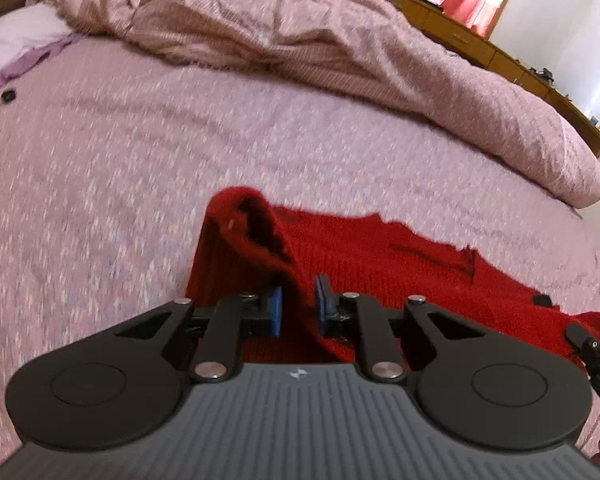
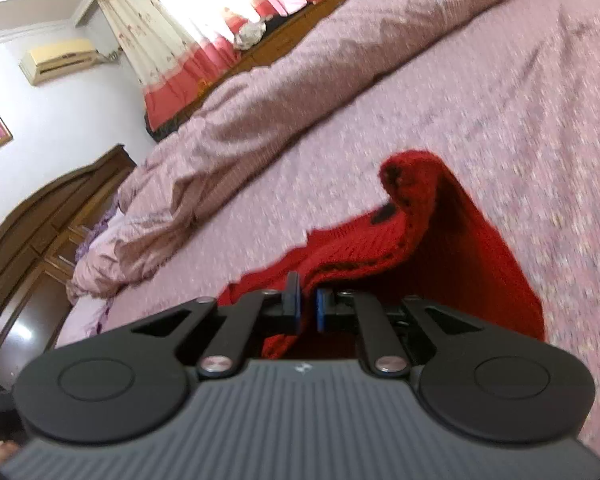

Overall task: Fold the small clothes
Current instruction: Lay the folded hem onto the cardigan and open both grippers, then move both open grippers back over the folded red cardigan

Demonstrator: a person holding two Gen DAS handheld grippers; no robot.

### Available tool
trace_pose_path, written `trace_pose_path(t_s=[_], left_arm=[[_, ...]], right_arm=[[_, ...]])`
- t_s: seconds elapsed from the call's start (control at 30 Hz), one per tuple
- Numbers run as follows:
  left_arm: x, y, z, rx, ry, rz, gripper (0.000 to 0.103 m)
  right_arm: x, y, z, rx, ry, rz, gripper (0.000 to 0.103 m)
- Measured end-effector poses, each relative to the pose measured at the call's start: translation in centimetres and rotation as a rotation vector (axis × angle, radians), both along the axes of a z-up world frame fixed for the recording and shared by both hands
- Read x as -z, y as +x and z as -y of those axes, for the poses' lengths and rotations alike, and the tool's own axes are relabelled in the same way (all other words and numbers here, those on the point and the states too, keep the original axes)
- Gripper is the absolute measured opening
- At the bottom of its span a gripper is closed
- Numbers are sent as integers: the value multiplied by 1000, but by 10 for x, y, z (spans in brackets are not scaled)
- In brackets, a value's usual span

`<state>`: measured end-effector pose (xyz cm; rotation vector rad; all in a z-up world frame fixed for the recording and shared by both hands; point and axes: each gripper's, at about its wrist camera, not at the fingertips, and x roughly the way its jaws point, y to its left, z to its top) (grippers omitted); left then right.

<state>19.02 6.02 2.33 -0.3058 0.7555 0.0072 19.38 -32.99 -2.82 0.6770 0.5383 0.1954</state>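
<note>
Fingers of both grippers [image 1: 298,304] [image 2: 309,307] pinch red knit garment [image 1: 380,264]; rumpled duvet [image 1: 340,40] apparently beyond.

The red garment [image 1: 360,264] is seen as coarse ribbed knit. The bedspread [image 1: 120,180] is matt speckled cloth. At upper right, glossy wood forms the bed frame [image 1: 480,46]. Gripper housing [image 1: 300,420] appears ribbed matt plastic.

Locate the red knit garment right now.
The red garment lies on the pink bedspread, in front of the rumpled duvet, its near edge pinched by both grippers in both wrist views.
</note>
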Motion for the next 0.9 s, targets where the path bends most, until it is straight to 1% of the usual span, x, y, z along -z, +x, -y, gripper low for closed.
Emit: trace_pose_path(t_s=[0.17,0.27,0.37,0.43,0.47,0.5,0.57,0.6,0.67,0.7,0.8,0.9], left_arm=[[-12,25,4,11,45,37,19],[-18,41,10,38,92,55,20],[-20,53,16,42,143,55,22],[-22,59,18,57,166,53,26],[-23,60,19,57,176,51,35],[-24,61,20,53,185,53,48],[-26,59,21,45,211,73,62],[-28,57,21,42,229,86,66],[-31,54,23,42,270,103,67],[-31,52,23,47,278,105,68],[-28,47,24,65,266,84,68],[-21,42,25,93,263,51,69]], right_arm=[[-8,23,-3,16,-28,20,10],[-7,39,-5,27,-46,23,12],[-4,53,-9,39,-72,6,13],[-1,60,-10,43,-87,-13,14],[0,62,-10,45,-95,-20,19],[0,63,-11,50,-103,-23,24],[0,60,-11,68,-122,-11,51],[0,58,-11,71,-131,0,53],[-1,55,-9,63,-155,12,54],[-1,53,-8,59,-168,11,54],[0,45,-7,49,-214,13,54],[-1,40,-10,59,-295,15,54]])
